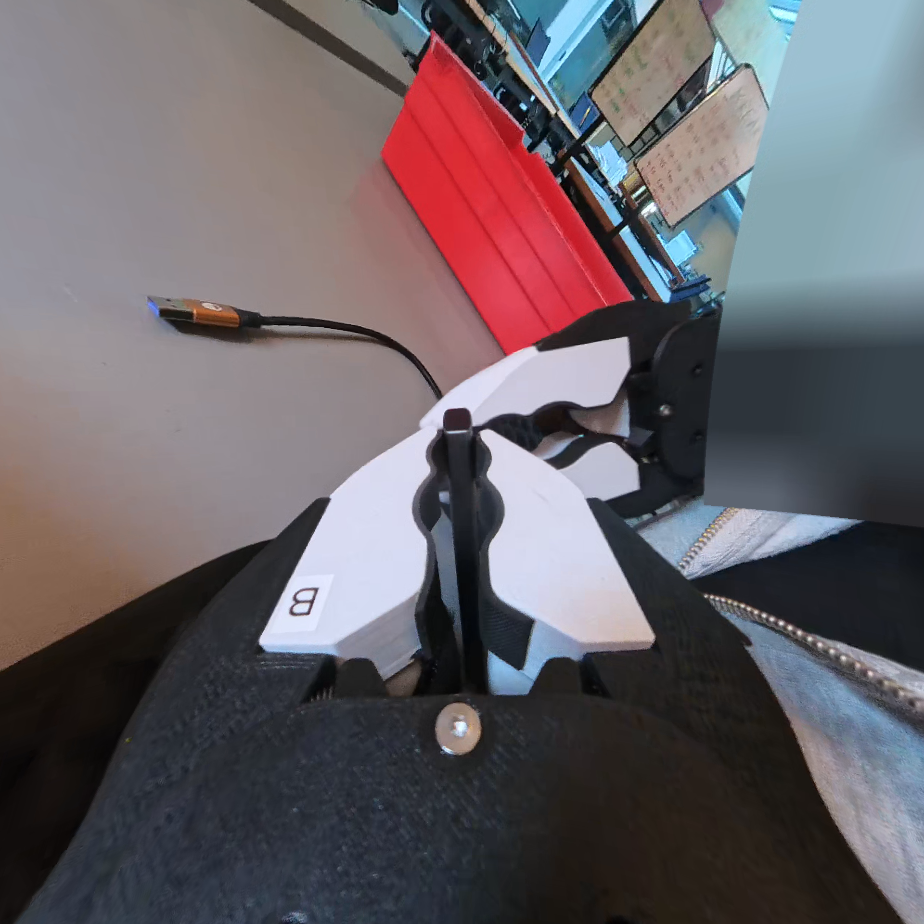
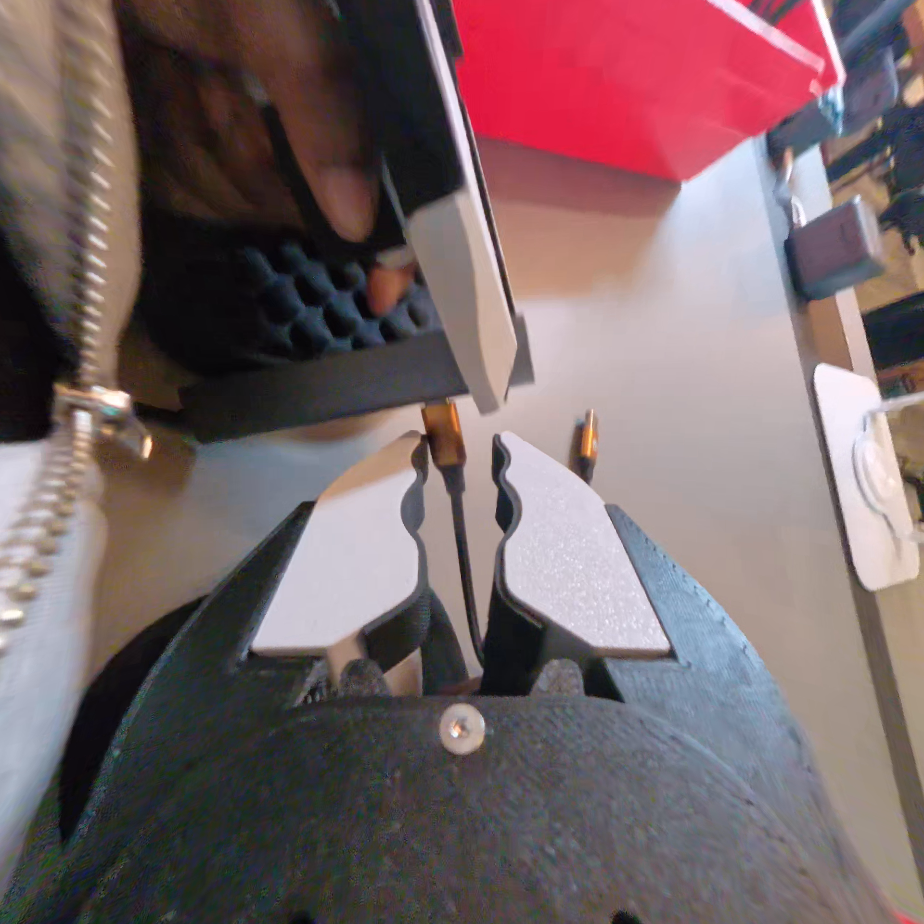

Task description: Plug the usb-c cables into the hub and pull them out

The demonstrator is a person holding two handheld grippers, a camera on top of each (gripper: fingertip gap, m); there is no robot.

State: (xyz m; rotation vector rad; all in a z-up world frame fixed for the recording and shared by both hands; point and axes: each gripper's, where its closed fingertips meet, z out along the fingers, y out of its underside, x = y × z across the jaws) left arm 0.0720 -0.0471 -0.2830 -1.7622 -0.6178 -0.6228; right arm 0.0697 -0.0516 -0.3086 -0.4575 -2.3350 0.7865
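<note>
the left gripper has its jaws pressed onto a thin black hub, seen edge-on and running straight out between them, its far end poking past the tips. just beyond that end, in the left wrist view, sits the right gripper, tip to tip with the left one.

in the right wrist view the right gripper has its jaws spread, a clear gap between them. an orange usb-c plug stands in that gap near the tips, closer to the left jaw and maybe brushing it; its black cable trails back toward the gripper body. the plug's long axis points forward at the hub's edge, and its nose seems to meet or enter the dark underside there; whether it is fully seated cannot be told through the blur.

right of the plug, a second orange plug lies on the table. farther beyond the hub, an orange usb-a plug rests on the table, and past it a red bin.

the right gripper is nearer the plug; my guess is a pinch and a pull along that axis.
</note>
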